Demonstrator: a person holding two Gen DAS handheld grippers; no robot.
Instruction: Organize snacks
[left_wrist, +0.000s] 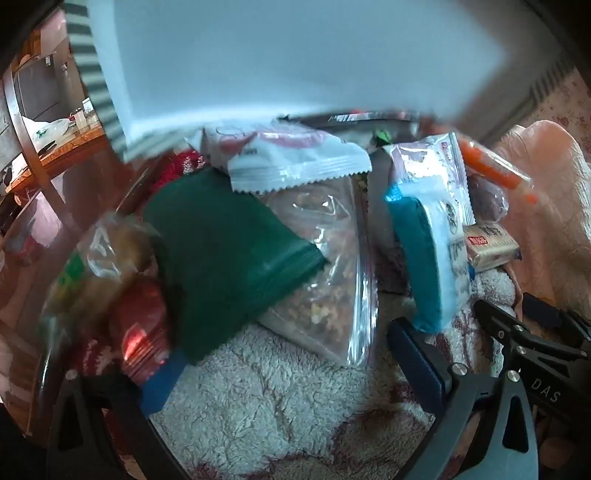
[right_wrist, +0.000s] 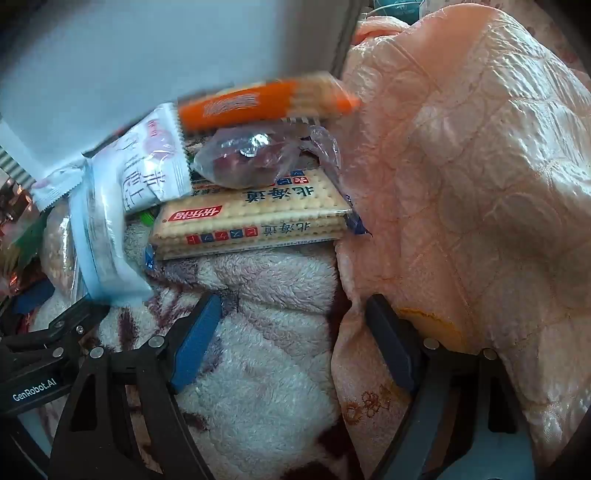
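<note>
We are noting a dark green pouch (left_wrist: 229, 254), an orange cracker pack (right_wrist: 258, 101), a tan cracker pack (right_wrist: 255, 218) showing red labels, a peach quilt (right_wrist: 480, 166) and a white-maroon fleece blanket (right_wrist: 266, 332).

A fluffy, rough fleece blanket (right_wrist: 258, 354) is lying under everything. The cracker pack (right_wrist: 251, 218) is gleaming in clear glossy plastic, like the zip bag (left_wrist: 325, 266) of nuts. The green pouch (left_wrist: 229, 251) is looking matt and smooth. To the right, a peach quilt (right_wrist: 461, 184) is shining like stitched satin.
</note>
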